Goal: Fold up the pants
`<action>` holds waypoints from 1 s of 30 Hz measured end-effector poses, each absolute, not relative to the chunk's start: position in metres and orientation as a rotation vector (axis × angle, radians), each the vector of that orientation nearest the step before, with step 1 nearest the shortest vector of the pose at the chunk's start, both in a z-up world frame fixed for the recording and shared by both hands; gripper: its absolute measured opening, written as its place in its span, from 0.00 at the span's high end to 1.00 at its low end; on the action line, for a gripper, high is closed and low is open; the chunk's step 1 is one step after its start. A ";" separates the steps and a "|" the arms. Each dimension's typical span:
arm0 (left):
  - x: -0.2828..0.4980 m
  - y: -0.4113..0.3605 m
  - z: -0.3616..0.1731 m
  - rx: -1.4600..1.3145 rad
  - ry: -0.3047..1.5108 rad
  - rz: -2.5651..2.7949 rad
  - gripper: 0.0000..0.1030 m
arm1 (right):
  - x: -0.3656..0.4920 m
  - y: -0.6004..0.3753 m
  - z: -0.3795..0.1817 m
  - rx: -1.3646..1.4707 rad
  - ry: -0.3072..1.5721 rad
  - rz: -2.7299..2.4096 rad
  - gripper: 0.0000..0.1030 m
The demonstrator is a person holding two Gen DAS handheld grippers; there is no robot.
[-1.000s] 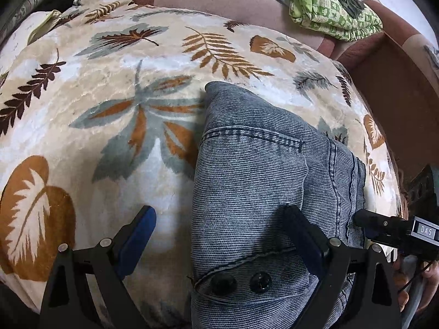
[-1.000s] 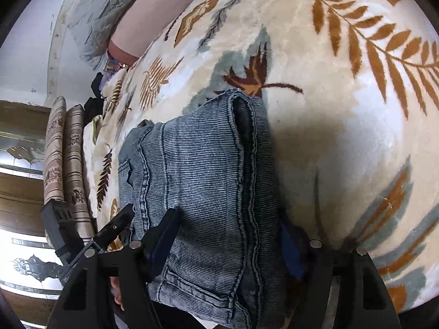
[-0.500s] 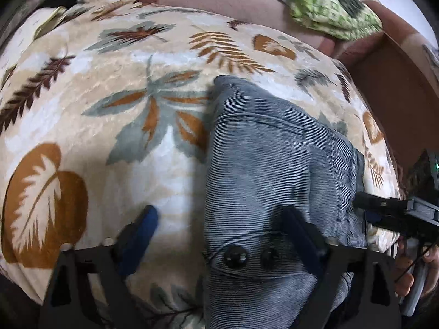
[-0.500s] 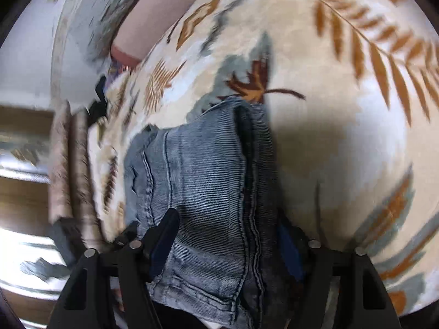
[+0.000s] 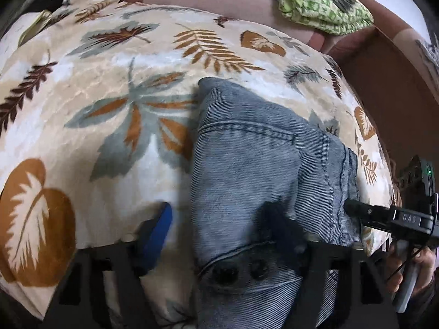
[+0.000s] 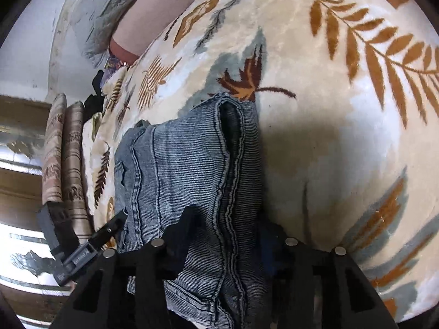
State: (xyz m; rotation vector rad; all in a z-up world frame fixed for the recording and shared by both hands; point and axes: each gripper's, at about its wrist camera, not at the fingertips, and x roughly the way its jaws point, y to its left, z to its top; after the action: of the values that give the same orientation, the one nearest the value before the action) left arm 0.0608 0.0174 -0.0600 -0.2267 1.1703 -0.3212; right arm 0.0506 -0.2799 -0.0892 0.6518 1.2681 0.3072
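Jeans shifted, little else

My left gripper [image 5: 219, 235] has eased back and slid slightly left along the folded jeans [image 5: 263, 170], so the waistband buttons now sit nearer its right finger.

Legible text: "DAS" in pale capitals on the black body of the right gripper [image 5: 356, 210], seen from the left wrist view. The left gripper [image 6: 116, 223] carries a small label in the right wrist view; lettering possibly present, too blurred to read.

Leaf-print blanket [image 5: 115, 126], green cloth [image 5: 315, 2], possibly brown sofa back [image 5: 389, 76]
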 end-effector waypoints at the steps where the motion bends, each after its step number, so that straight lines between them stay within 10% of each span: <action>1: 0.062 0.014 -0.058 -0.221 1.175 -0.327 0.55 | 0.050 -0.277 -0.089 0.631 1.265 0.314 0.49; 5: 0.057 0.006 -0.050 -0.146 1.140 -0.309 0.73 | 0.050 -0.275 -0.085 0.608 1.279 0.330 0.52; 10: 0.050 0.002 -0.038 -0.097 1.089 -0.300 0.81 | 0.041 -0.253 -0.061 0.401 1.229 0.326 0.81; 30: 0.111 0.031 0.041 -0.085 0.846 -0.234 0.81 | 0.121 -0.206 0.054 0.301 0.972 0.412 0.83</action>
State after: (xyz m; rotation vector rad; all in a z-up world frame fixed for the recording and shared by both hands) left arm 0.1109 0.0305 0.0410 -0.0854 0.8464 -0.2340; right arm 0.1211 -0.2064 0.0537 0.3013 0.9715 0.4121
